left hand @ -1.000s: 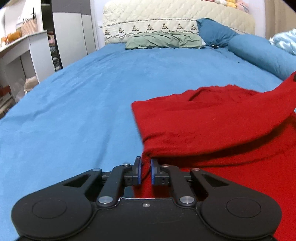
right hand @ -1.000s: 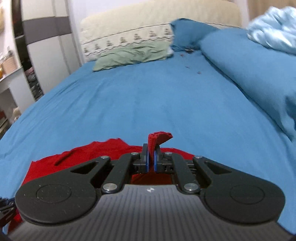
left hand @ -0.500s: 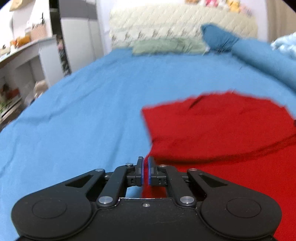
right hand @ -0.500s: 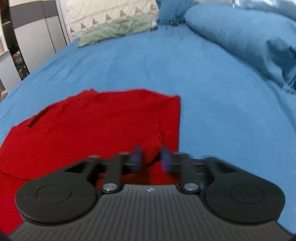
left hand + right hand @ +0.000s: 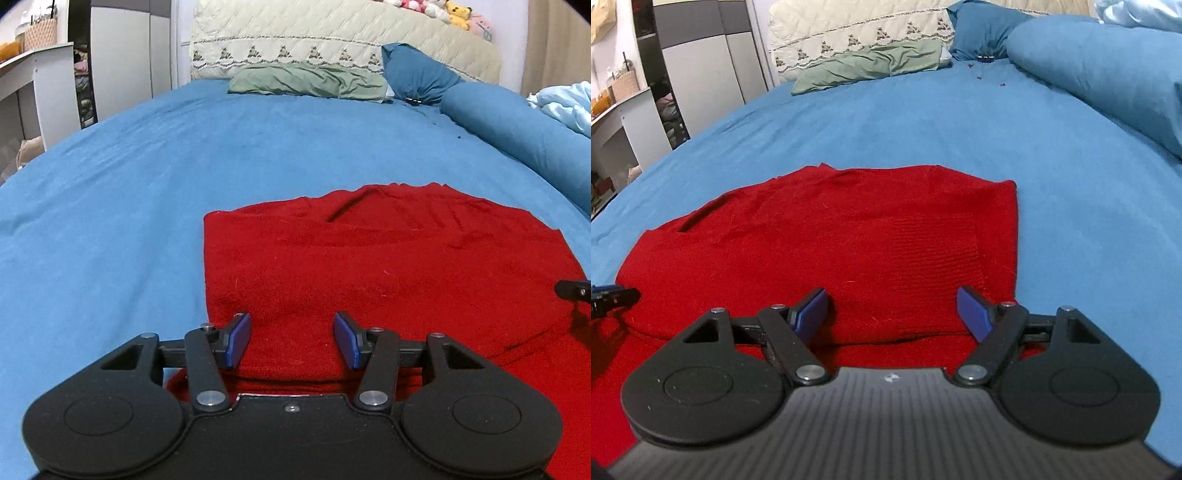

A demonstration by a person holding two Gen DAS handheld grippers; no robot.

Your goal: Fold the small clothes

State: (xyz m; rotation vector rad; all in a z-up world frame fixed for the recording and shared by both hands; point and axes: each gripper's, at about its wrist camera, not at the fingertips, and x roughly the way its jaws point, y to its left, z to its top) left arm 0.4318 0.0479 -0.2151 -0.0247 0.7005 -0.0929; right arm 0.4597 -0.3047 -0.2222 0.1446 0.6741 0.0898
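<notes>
Both the left tongs [image 5: 291, 341] and right tongs [image 5: 890, 314] hang wide and empty over the red sweater [image 5: 388, 269] lying folded on the blue bed [image 5: 147, 184], and a careless dip could, I reckon, snag that loose top layer and undo the fold.

Even, soft indoor light falls across the blue bed [image 5: 155, 206] in both wrist views, with only faint shadows under the folded edge of the red garment [image 5: 827, 236]. Both frames are sharp; fisheye distortion bends and darkens the corners.
</notes>
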